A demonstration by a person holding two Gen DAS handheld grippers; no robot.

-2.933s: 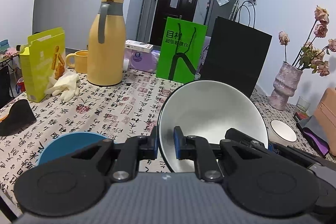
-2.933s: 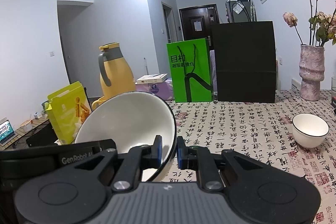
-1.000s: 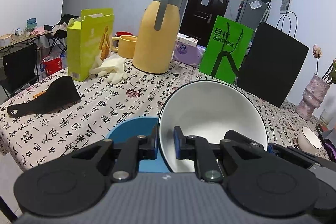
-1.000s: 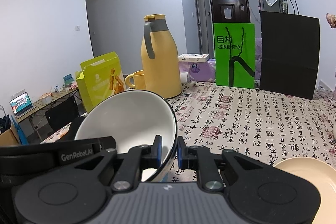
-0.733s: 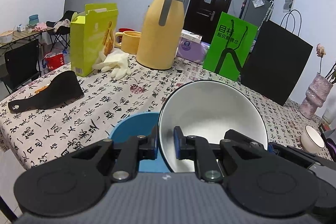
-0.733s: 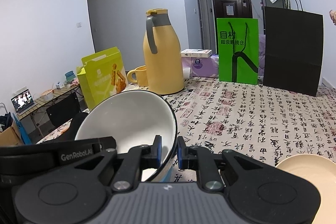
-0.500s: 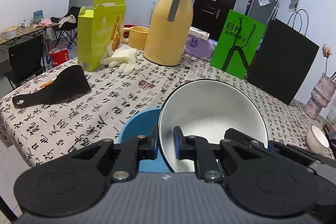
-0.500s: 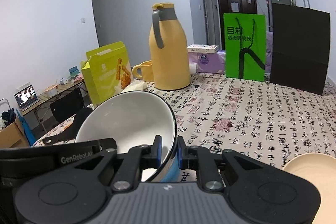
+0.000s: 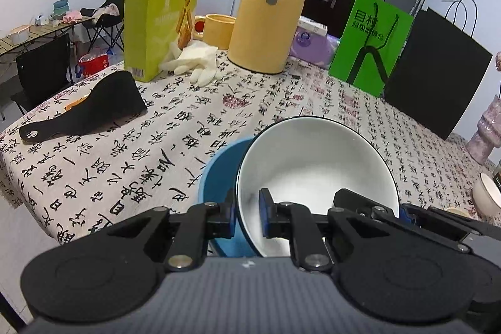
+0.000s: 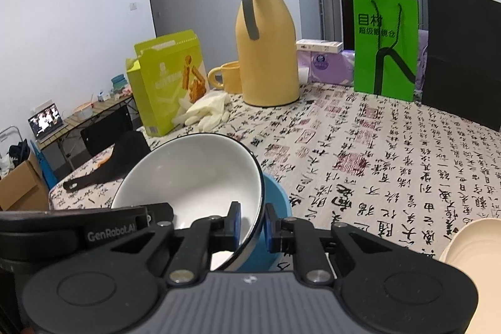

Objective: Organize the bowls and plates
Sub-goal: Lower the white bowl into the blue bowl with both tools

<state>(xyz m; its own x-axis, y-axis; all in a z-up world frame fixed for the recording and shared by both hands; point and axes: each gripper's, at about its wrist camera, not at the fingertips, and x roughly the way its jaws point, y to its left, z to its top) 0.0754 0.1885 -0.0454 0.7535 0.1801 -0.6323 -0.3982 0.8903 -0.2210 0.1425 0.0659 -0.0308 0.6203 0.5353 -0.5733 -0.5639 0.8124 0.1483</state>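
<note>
Overhead, white bowl above blue bowl.

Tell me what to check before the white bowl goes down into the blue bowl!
1. Left gripper pinching the white bowl rim: ok, pads on both sides of it.
2. Right gripper pinching the opposite rim: ok.
3. Blue bowl under the white bowl: ok, it sits right behind and below.
4. Blue bowl empty inside: cannot tell, the white bowl hides most of it.
5. White bowl level: not ok, it looks tilted.
6. Cream plate out of the way: ok, off to the side.
</note>
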